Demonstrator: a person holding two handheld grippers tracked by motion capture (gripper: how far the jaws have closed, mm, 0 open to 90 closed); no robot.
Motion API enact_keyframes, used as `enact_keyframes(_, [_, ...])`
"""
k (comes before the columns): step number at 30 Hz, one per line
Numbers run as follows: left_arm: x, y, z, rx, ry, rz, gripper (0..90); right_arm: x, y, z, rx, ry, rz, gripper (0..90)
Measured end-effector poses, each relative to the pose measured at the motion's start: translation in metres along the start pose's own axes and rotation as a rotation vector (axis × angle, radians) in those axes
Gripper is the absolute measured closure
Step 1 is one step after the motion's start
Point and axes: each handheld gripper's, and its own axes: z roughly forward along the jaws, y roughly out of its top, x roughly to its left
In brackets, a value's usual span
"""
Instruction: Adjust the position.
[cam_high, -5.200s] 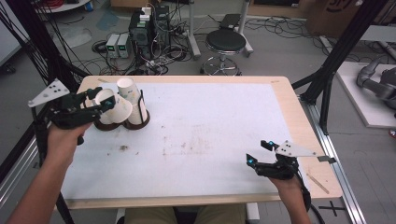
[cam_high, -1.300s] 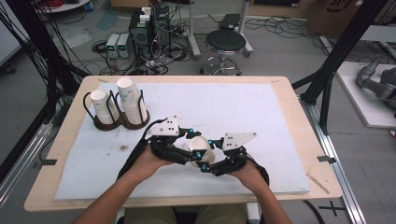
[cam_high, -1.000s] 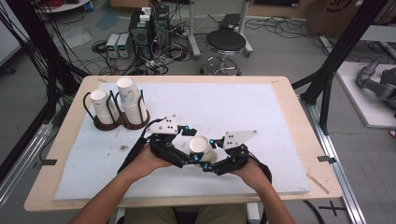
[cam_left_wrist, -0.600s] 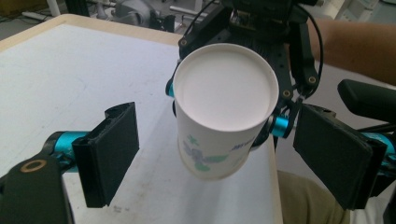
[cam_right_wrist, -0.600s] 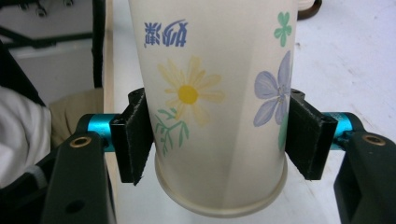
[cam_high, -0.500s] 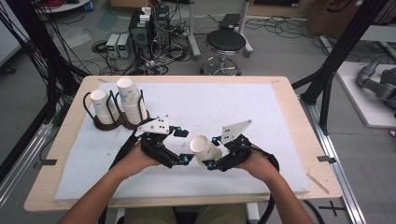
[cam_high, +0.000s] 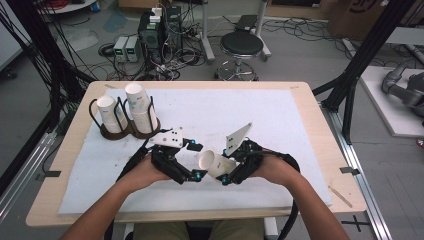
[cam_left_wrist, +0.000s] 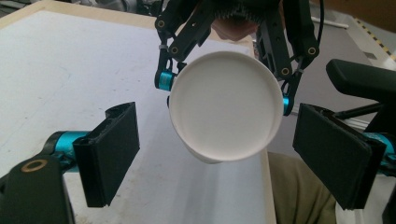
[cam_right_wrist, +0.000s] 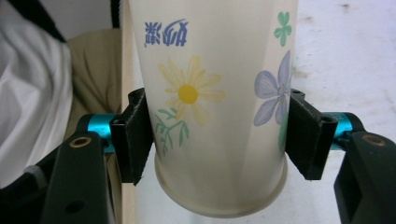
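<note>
Spreading across most of the high view, the table (cam_high: 310, 125) carries a white mat (cam_high: 280, 115) that covers nearly all of its top. At about ten o'clock on the mat stands a dark wire rack (cam_high: 122, 131) with two stacks of paper cups (cam_high: 136, 102) upright in its rings. Toward six o'clock, the person's two hands meet over the near part of the mat. The right gripper (cam_high: 227, 172) pinches a flowered paper cup (cam_high: 216, 164) across its side wall, both black pads pressed against the printed flowers, the cup lying tilted with one end facing the other hand. The left gripper (cam_high: 196, 161) sits just beside that cup at its nine o'clock, jaws spread wide and apart from it, one pad on either side of the cup's white round end without touching.
</note>
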Motion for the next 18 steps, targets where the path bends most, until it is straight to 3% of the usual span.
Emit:
enact_keyframes(3, [0.000, 0.000, 0.001, 0.011, -0.009, 0.006, 14.6, 0.000, 0.006, 0.002, 0.050, 0.023, -0.015, 33.0])
enact_keyframes(4, [-0.001, 0.000, 0.002, 0.014, -0.009, 0.003, 14.6, 0.000, 0.011, 0.004, 0.095, 0.030, -0.036, 33.0])
enact_keyframes(18, [-0.007, 0.000, 0.015, 0.072, -0.051, 0.039, 19.5, 0.004, 0.034, 0.008, 0.229, 0.079, -0.052, 32.9])
